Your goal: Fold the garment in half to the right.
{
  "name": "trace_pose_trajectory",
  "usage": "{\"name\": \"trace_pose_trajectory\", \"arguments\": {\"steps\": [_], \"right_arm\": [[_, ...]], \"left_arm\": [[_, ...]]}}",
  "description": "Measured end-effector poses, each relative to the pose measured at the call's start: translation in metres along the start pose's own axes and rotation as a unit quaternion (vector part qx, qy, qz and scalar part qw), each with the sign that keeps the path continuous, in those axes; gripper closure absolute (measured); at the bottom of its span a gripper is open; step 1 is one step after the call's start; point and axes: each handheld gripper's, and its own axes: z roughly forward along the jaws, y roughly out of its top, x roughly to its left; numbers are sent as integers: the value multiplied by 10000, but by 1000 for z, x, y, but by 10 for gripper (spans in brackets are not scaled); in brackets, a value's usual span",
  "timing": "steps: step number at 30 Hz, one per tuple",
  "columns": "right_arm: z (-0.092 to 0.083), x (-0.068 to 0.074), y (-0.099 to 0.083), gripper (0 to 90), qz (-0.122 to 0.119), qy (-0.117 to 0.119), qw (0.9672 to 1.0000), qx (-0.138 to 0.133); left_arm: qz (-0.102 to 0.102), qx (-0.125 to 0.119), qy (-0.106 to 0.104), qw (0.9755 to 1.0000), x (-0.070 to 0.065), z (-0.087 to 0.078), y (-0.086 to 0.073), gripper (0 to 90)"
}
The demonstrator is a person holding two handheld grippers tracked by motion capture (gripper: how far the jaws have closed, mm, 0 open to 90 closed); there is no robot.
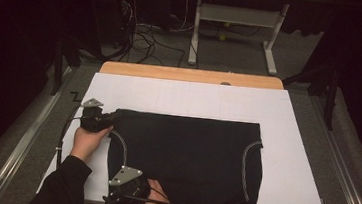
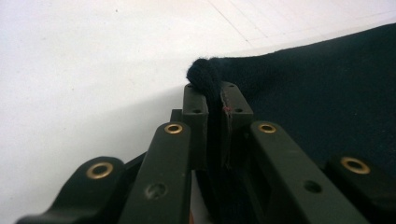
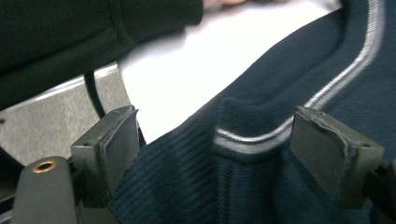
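garment point(image 1: 189, 153): dark, flat on white board point(image 1: 295, 143), long axis left to right, piped armholes toward near edge
left gripper point(image 2: 212, 93): jaws pinching far-left corner, cloth bunched between the pads
right gripper point(image 3: 210, 154): jaws spread, near-left striped hem point(image 3: 261, 140) between, pads not yet pressing
nearer to free hem: right gripper

A large white rectangular board point(image 1: 285, 142) covered a light wooden tabletop point(image 1: 191, 75), whose far edge showed beyond it. Grey carpet point(image 1: 234, 52) lay around. Behind stood a pale metal table frame point(image 1: 237, 17) and a tangle of black cables point(image 1: 144, 41). The room's edges were dark.
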Motion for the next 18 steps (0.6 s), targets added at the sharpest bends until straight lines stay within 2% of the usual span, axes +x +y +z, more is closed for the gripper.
{"name": "trace_pose_trajectory", "arguments": {"steps": [3, 5, 7, 11, 18], "right_arm": [[9, 6, 1, 129, -101, 8, 9996, 252], [15, 10, 2, 75, -156, -120, 9992, 352], [19, 14, 4, 72, -267, -270, 9983, 433], [22, 19, 5, 182, -467, -650, 9956, 483], [16, 16, 1, 390, -480, -789, 9949, 409]], "left_arm": [[12, -15, 19, 10000, -1, 0, 0, 792], [20, -21, 24, 10000, -1, 0, 0, 792], [22, 3, 44, 10000, -1, 0, 0, 791], [16, 7, 42, 10000, 0, 1, -2, 790], [13, 41, 62, 10000, 0, 1, -2, 790]]}}
